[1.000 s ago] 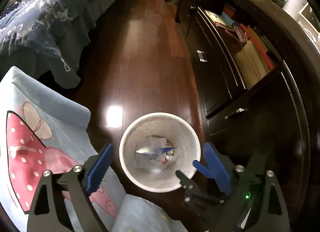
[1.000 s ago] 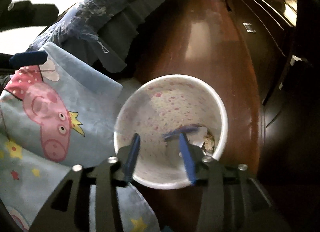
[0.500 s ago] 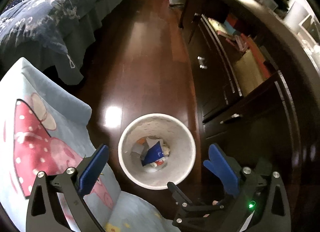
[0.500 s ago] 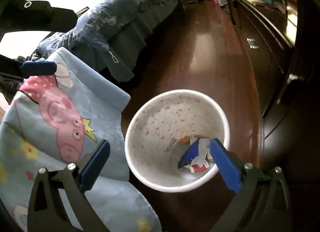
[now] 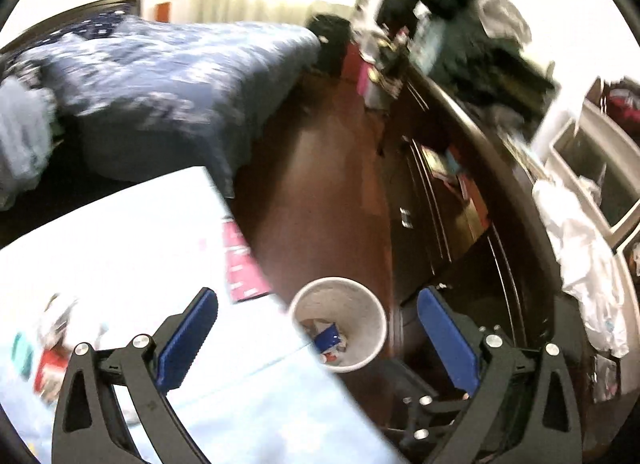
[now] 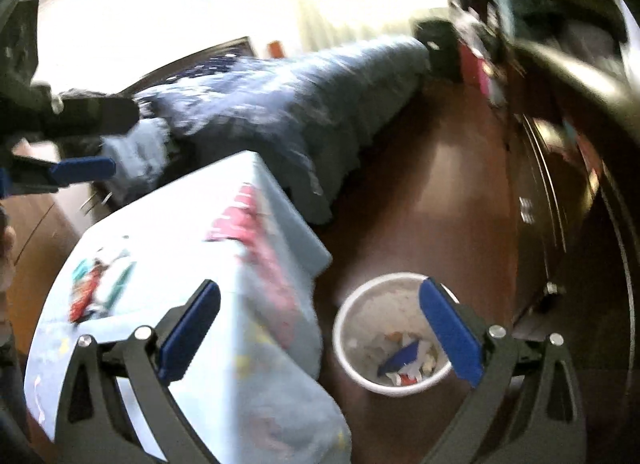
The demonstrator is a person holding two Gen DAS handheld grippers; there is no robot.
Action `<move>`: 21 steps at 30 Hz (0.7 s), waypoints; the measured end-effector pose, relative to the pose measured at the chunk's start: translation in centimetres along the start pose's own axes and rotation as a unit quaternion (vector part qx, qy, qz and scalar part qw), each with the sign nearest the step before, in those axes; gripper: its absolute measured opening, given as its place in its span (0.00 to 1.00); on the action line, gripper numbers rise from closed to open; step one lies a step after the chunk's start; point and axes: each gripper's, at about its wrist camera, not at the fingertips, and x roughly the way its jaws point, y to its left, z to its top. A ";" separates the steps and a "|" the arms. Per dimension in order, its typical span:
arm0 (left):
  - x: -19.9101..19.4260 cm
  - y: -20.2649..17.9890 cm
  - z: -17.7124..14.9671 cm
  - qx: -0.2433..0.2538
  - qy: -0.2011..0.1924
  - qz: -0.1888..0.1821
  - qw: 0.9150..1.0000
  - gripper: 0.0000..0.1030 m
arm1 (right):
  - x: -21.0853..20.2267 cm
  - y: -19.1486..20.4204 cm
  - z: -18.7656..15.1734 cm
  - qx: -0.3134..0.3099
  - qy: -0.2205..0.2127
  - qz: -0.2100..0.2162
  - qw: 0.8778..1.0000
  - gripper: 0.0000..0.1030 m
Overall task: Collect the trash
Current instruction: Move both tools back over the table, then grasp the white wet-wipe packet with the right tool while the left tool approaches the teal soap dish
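A white trash bin (image 5: 340, 324) stands on the dark wood floor, with blue, red and white wrappers (image 5: 330, 338) inside. It also shows in the right wrist view (image 6: 394, 332) with the same trash (image 6: 404, 360). My left gripper (image 5: 318, 340) is open and empty, high above the bin. My right gripper (image 6: 320, 338) is open and empty, above the bin's left side. More small trash (image 6: 96, 292) lies on the light-blue cloth at the left; it is blurred. It also shows in the left wrist view (image 5: 50, 344).
A table under a light-blue cartoon cloth (image 6: 192, 264) is left of the bin. A bed with a blue cover (image 5: 160, 92) lies beyond. A dark dresser (image 5: 460, 204) runs along the right. The left gripper's blue finger (image 6: 82, 170) shows at the far left.
Both grippers rose and tilted up away from the bin, so the bin looks smaller. The right gripper opened and its blue wrapper now lies in the bin. The view is motion-blurred.
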 end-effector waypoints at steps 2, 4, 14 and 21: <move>-2.7 2.9 -1.6 -0.020 -0.013 0.025 0.999 0.96 | -0.6 2.6 0.4 -0.017 -0.002 0.021 1.000 0.97; -4.8 6.0 -3.2 -0.037 -0.023 0.051 0.998 0.96 | -0.8 5.4 0.4 -0.035 0.003 0.044 0.998 0.97; -13.3 21.8 -10.3 -0.152 -0.039 0.192 0.969 0.96 | 1.8 18.1 -1.4 -0.111 0.056 0.110 0.986 0.97; -14.1 28.0 -13.3 -0.181 -0.036 0.205 0.961 0.96 | 6.2 23.8 -2.3 -0.138 0.105 0.104 0.979 0.79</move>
